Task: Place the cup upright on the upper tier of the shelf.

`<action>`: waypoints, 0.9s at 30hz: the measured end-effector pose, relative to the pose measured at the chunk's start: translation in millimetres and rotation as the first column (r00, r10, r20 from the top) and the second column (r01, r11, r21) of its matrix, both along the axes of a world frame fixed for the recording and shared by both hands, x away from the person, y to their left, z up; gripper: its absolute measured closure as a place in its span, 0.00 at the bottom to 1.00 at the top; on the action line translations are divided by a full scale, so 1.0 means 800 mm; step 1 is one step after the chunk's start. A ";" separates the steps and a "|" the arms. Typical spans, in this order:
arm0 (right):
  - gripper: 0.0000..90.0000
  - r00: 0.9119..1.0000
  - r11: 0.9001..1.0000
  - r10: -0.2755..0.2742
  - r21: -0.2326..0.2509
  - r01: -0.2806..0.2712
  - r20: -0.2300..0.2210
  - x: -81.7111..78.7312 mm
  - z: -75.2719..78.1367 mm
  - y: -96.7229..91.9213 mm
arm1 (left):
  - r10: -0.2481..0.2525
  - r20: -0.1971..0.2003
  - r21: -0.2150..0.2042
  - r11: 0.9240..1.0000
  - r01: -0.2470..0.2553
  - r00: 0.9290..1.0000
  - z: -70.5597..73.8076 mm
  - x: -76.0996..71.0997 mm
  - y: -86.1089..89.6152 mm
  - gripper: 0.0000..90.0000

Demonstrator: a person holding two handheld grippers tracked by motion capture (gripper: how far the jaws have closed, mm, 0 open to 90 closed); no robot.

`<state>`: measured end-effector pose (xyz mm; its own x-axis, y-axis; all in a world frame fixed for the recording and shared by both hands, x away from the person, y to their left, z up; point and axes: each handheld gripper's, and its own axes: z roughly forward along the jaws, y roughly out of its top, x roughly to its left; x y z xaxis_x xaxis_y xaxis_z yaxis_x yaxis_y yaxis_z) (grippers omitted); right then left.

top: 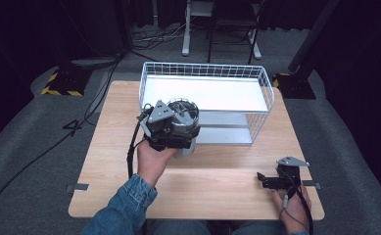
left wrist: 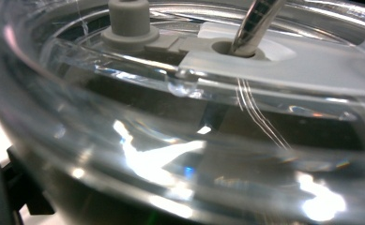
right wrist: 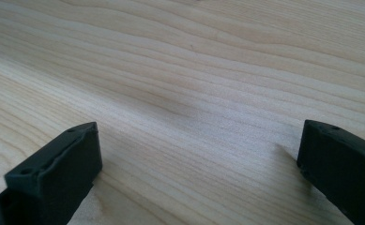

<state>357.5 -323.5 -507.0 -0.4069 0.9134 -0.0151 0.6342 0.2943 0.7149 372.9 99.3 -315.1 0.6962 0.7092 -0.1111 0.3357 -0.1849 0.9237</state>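
A light wooden table (top: 212,191) is seen from above, and a white wire rack (top: 205,100) with two shelves stands on its far half. Just in front of the rack's left portion, a clear round container (top: 184,122) with a grey knob and a metal rod in its lid is held above the table, not yet set on either shelf. It is carried by the left gripper (top: 171,128), whose jaws are largely hidden in the high view; from the left gripper view, where the container's clear wall (left wrist: 180,154) presses right up to the camera, they are judged to be clamped on it. Well to the right of the rack's front edge, near the table's near corner, the right gripper (top: 266,180) is rested low with its jaws spread wide and nothing between them. The lifting appears done; the placing on the rack is judged to remain.
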 end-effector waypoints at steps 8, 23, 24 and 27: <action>0.00 1.000 1.000 0.000 0.000 0.000 0.000 0.000 0.000 0.000 | -0.001 0.027 0.004 1.000 0.001 1.000 0.034 0.016 0.000 0.03; 0.00 1.000 1.000 -0.006 0.001 0.006 -0.001 0.000 0.000 0.000 | -0.005 0.069 -0.004 1.000 0.005 0.998 0.094 0.057 -0.014 0.03; 0.00 1.000 1.000 -0.006 0.000 0.006 0.000 0.000 0.000 0.000 | -0.007 0.070 -0.003 1.000 0.007 0.998 0.097 0.061 -0.017 0.03; 0.00 1.000 1.000 -0.008 0.000 0.008 0.000 0.000 0.000 0.000 | -0.013 0.060 0.006 1.000 0.013 0.998 0.102 0.069 -0.023 0.03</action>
